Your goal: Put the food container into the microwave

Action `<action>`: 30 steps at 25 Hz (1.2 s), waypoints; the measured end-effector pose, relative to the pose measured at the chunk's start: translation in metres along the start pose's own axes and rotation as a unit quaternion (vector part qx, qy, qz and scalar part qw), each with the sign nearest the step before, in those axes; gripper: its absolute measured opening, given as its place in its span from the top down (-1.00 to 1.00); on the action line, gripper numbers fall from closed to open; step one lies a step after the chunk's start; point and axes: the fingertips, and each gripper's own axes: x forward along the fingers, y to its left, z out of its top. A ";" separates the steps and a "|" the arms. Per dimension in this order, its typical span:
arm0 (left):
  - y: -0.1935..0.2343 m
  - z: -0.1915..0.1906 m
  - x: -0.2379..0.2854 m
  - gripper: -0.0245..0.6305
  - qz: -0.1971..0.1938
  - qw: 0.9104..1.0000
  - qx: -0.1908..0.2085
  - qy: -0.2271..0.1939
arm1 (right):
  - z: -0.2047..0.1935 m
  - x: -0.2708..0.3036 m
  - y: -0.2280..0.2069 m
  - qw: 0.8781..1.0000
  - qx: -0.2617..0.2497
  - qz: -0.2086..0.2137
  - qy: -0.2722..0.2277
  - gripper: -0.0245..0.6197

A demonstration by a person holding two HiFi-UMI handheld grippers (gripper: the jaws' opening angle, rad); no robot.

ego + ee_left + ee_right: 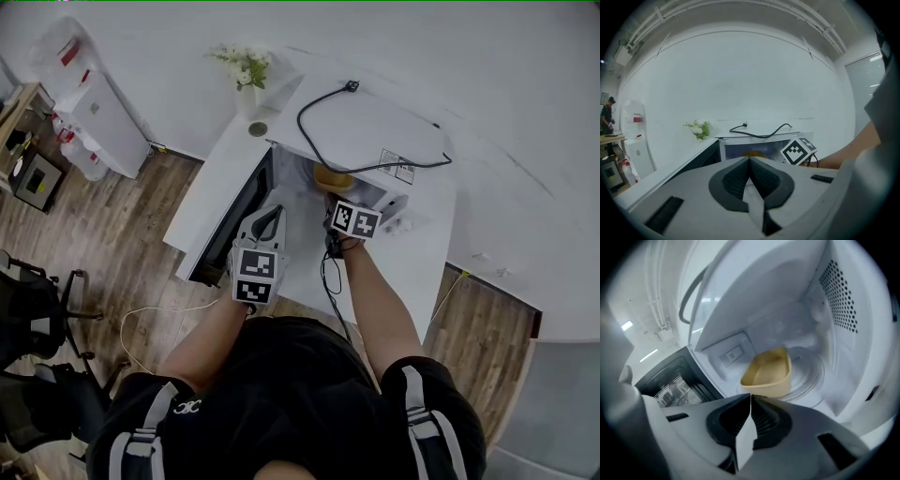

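The yellow food container (768, 373) sits inside the white microwave (375, 131) on its glass turntable (813, 376); it also shows as a yellow patch (333, 176) in the head view. The microwave door (230, 225) hangs wide open to the left. My right gripper (750, 397) is shut with nothing in it, its tips at the cavity mouth just short of the container. My left gripper (270, 216) is shut and empty too, held in front of the open door, level with the right one. Its own view shows its jaws (750, 159) pressed together.
A black power cord (356, 122) lies across the microwave top. A vase of flowers (246, 70) stands behind on the white table (202, 202). A white appliance (98, 117) and black office chairs (37, 309) are on the wooden floor to the left.
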 end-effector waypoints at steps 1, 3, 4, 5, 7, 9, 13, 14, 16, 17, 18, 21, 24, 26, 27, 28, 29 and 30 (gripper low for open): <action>-0.001 0.000 0.000 0.90 -0.001 1.000 0.000 0.000 | 0.000 -0.004 0.002 1.000 -0.009 0.001 -0.005 0.91; -0.005 0.001 0.000 0.90 -0.004 1.000 -0.003 -0.001 | 0.000 -0.016 0.007 1.000 -0.027 0.006 -0.015 0.91; -0.007 0.000 0.000 0.90 -0.005 1.000 -0.004 0.000 | -0.001 -0.023 0.010 0.999 -0.036 0.009 -0.023 0.91; -0.009 -0.002 0.001 0.90 -0.006 1.000 -0.004 0.001 | -0.002 -0.032 0.012 0.998 -0.045 0.011 -0.031 0.91; -0.016 -0.006 0.002 0.90 -0.010 1.000 -0.005 0.001 | -0.004 -0.051 0.014 0.996 -0.069 0.011 -0.052 0.91; -0.024 -0.006 0.003 0.90 -0.015 1.000 -0.007 0.000 | -0.001 -0.074 0.017 0.993 -0.092 0.011 -0.077 0.92; -0.041 -0.006 0.003 0.90 -0.025 1.000 -0.015 -0.001 | 0.016 -0.125 0.029 0.983 -0.118 0.017 -0.140 0.92; -0.045 -0.005 0.003 0.90 -0.027 1.000 -0.015 -0.003 | 0.021 -0.137 0.031 0.980 -0.124 0.016 -0.155 0.92; -0.053 -0.005 0.003 0.90 -0.030 0.999 -0.016 -0.004 | 0.033 -0.163 0.037 0.972 -0.141 0.011 -0.187 0.92; -0.057 -0.005 0.002 0.90 -0.032 0.999 -0.016 -0.004 | 0.037 -0.175 0.040 0.968 -0.150 0.010 -0.201 0.92; -0.061 -0.005 0.002 0.90 -0.035 0.999 -0.015 -0.005 | 0.041 -0.188 0.043 0.964 -0.158 0.009 -0.213 0.92; -0.073 -0.003 0.001 0.90 -0.040 0.999 -0.012 -0.009 | 0.051 -0.223 0.047 0.952 -0.173 0.000 -0.252 0.92; -0.082 0.001 0.000 0.90 -0.045 0.999 -0.009 -0.014 | 0.056 -0.252 0.044 0.943 -0.174 -0.027 -0.283 0.92; -0.087 0.003 0.000 0.90 -0.050 0.999 -0.007 -0.017 | 0.055 -0.261 0.040 0.941 -0.169 -0.046 -0.291 0.93; -0.090 0.003 0.000 0.90 -0.052 0.998 -0.006 -0.019 | 0.054 -0.264 0.040 0.940 -0.168 -0.054 -0.293 0.93; -0.093 0.004 0.000 0.90 -0.054 0.998 -0.005 -0.020 | 0.054 -0.266 0.042 0.938 -0.169 -0.059 -0.296 0.93; -0.095 0.005 -0.001 0.90 -0.056 0.998 -0.004 -0.020 | 0.055 -0.269 0.044 0.936 -0.172 -0.063 -0.300 0.92; -0.097 0.006 -0.001 0.90 -0.057 0.998 -0.003 -0.022 | 0.056 -0.272 0.046 0.934 -0.175 -0.066 -0.303 0.93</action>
